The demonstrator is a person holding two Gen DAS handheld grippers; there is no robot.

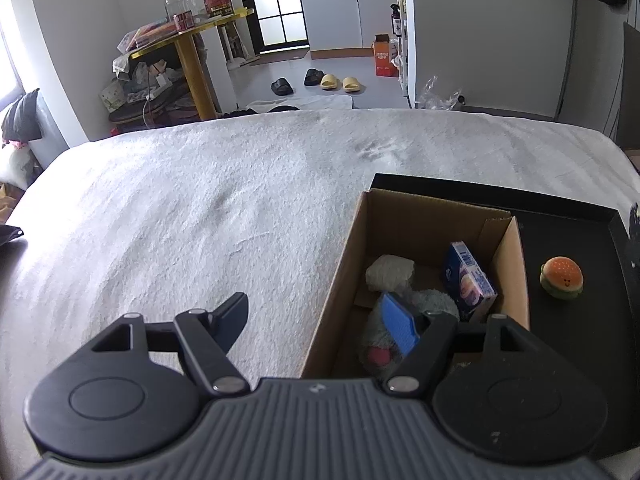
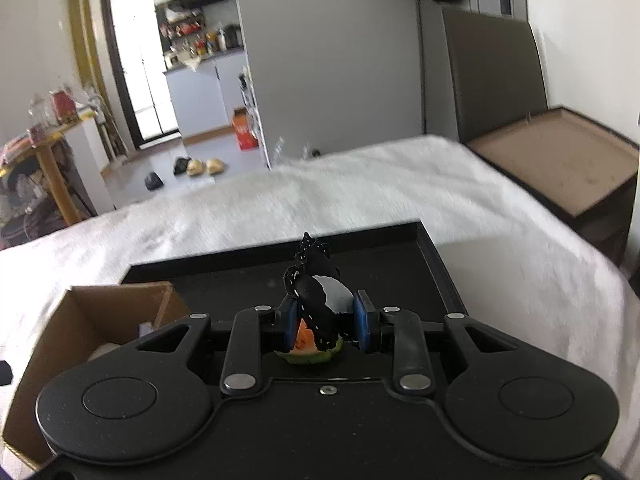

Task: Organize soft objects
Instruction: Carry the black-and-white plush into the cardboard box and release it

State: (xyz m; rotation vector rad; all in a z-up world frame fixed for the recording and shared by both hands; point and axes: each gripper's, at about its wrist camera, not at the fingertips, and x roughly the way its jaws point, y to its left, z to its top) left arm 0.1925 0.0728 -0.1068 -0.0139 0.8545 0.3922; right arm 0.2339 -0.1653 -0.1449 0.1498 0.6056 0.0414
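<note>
A cardboard box (image 1: 348, 248) stands on the bed beside a black tray (image 1: 576, 240). Inside the box lie a white soft roll (image 1: 390, 272), a grey plush (image 1: 434, 300) and a blue packet (image 1: 466, 280). A burger plush (image 1: 561, 278) sits on the tray. My left gripper (image 1: 316, 320) is open and empty, its right finger over the box. My right gripper (image 2: 326, 320) is shut on a black-and-white soft toy (image 2: 320, 300), held above the tray (image 2: 400, 252). The burger plush (image 2: 310, 350) shows just below it. The box (image 2: 76, 320) is to the left.
A white fuzzy blanket (image 1: 200, 216) covers the bed. A brown headboard and low cabinet (image 2: 560, 160) stand to the right. A yellow table (image 1: 188, 40) with clutter and slippers (image 1: 336, 80) on the floor lie beyond the bed.
</note>
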